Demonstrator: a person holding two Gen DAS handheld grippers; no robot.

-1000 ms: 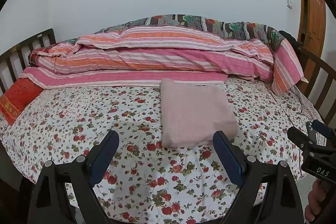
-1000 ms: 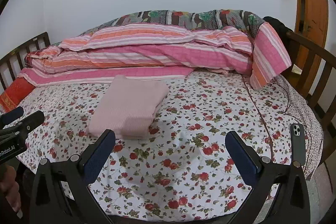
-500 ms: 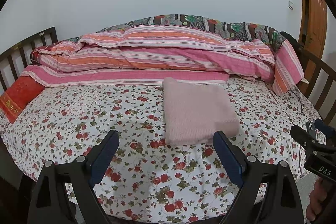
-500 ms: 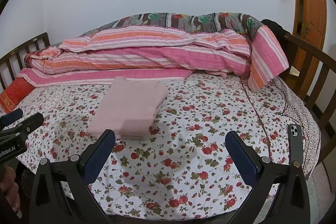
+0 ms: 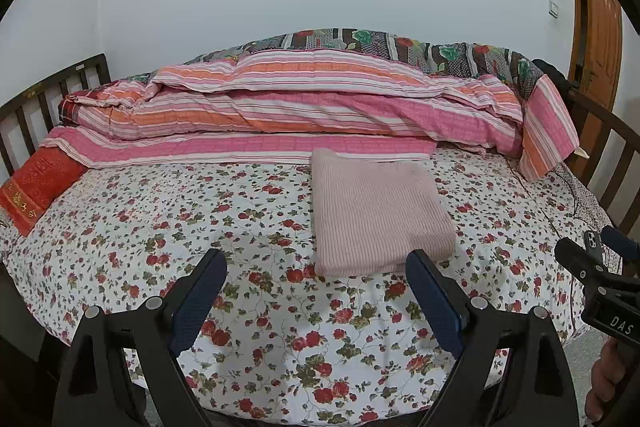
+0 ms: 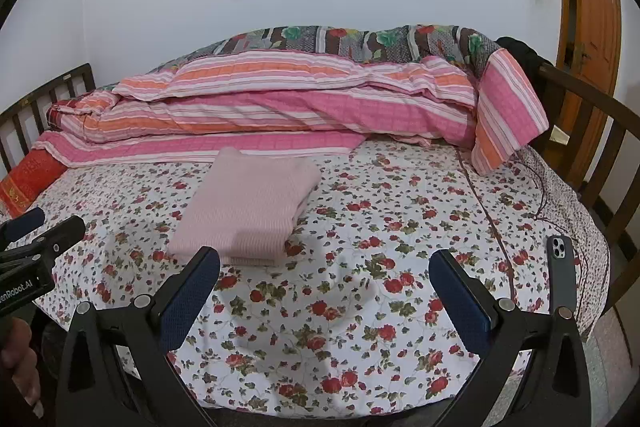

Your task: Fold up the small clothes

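Bedroom: white wall, bed [image 5: 120, 227] with a rose-print sheet, dark slatted wooden rails on both sides. All positions below are relative to the folded pink garment [image 5: 376, 215].

Nearest, in front of the garment: left gripper [image 5: 316, 267] hangs over the sheet's near edge, angled down, jaws wide apart, nothing between the pads. Its right finger tip overlaps the garment's near right corner in the left wrist view; can't tell if it touches. Right gripper [image 6: 324, 267] sits to the garment's right, same downward tilt, jaws spread, empty. A hand [image 5: 604, 383] grips its handle at the frame edge.

Garment lies flat on the sheet, folded into a neat rectangle with layered edges at the near end.

Far right of it, near the bed edge: a dark phone [image 6: 562, 271], camera side up.

Far left: red cushion [image 5: 36, 183] by the rail.

Just behind, touching its far edge: pink-orange striped quilt [image 5: 300, 115], piled lengthwise. Behind that, a dark floral quilt [image 5: 400, 45] against the wall. Back right: orange wooden door [image 6: 592, 7].

No containers in view.
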